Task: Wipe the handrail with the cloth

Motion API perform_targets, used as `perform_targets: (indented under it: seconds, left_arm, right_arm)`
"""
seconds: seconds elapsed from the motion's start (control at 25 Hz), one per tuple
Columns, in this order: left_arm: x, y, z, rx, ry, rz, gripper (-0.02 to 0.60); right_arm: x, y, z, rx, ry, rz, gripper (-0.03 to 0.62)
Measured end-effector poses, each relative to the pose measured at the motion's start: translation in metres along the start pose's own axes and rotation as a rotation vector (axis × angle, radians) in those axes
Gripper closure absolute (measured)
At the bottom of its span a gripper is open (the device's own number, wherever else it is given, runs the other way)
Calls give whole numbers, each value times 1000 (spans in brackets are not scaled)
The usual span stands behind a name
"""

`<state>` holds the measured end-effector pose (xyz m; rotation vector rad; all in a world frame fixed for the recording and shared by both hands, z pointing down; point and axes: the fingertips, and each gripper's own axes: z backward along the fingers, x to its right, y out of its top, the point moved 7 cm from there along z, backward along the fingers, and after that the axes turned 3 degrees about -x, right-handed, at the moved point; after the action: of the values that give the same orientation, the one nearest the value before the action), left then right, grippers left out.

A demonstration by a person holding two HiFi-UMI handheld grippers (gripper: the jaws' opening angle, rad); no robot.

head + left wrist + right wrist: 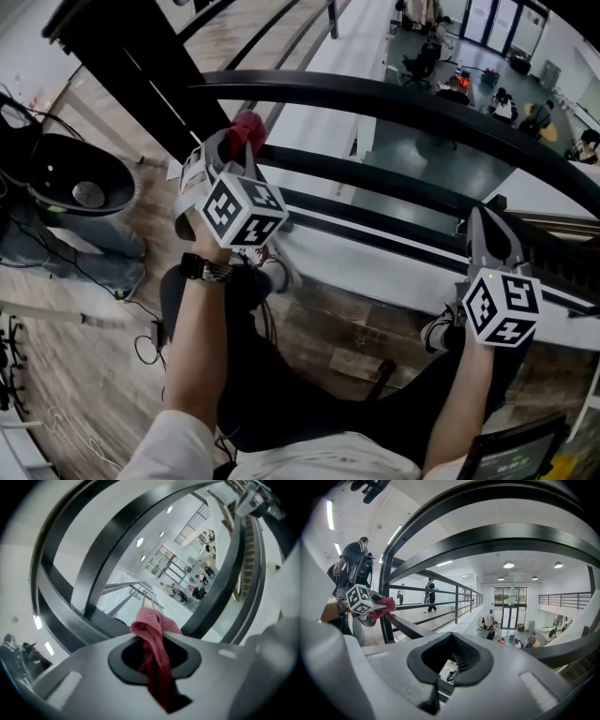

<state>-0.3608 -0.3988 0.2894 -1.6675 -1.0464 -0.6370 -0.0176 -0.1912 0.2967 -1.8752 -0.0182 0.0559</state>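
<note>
The left gripper (236,142) sits at about ten o'clock in the head view, its jaws clamped on a red cloth (247,126) that bunches out past the tips. In the left gripper view (154,654) the cloth (153,631) runs through the dark pad opening and hangs toward six o'clock. The right gripper (486,223) is at about four o'clock in the head view, well apart from the left one. Its own view (451,660) shows the jaws drawn together with nothing between them, only the lower rails and atrium visible through the pad opening. The black handrail (403,99) curves from eleven o'clock across to three o'clock in the head view, and the cloth meets it near its left end. From the right gripper view, the left gripper (363,601) appears at nine o'clock with the cloth (385,605) lying against the top of the handrail (410,626). A wristwatch (203,270) shows on the left wrist, above a wooden floor (75,366). Beyond the railing, at one o'clock, lies a lower hall (469,75) with seated people.
</note>
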Motion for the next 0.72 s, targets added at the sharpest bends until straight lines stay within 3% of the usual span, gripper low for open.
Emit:
perform_targets:
  seconds: [0.08, 0.24, 0.44, 0.56, 0.72]
  left_arm:
    - [0, 2, 0, -10, 32, -33, 511]
    - [14, 0, -7, -53, -60, -42, 514]
    - [25, 5, 4, -33, -145, 89, 517]
    - [35, 11, 7, -30, -172, 119, 518]
    - [44, 28, 17, 12, -276, 217, 517]
  right_arm:
    - [0, 1, 2, 1, 4, -1, 592]
    - [1, 5, 9, 15, 14, -6, 592]
    - [6, 13, 18, 50, 33, -15, 592]
    - [9, 12, 22, 62, 42, -13, 592]
    - [13, 9, 28, 52, 51, -8, 592]
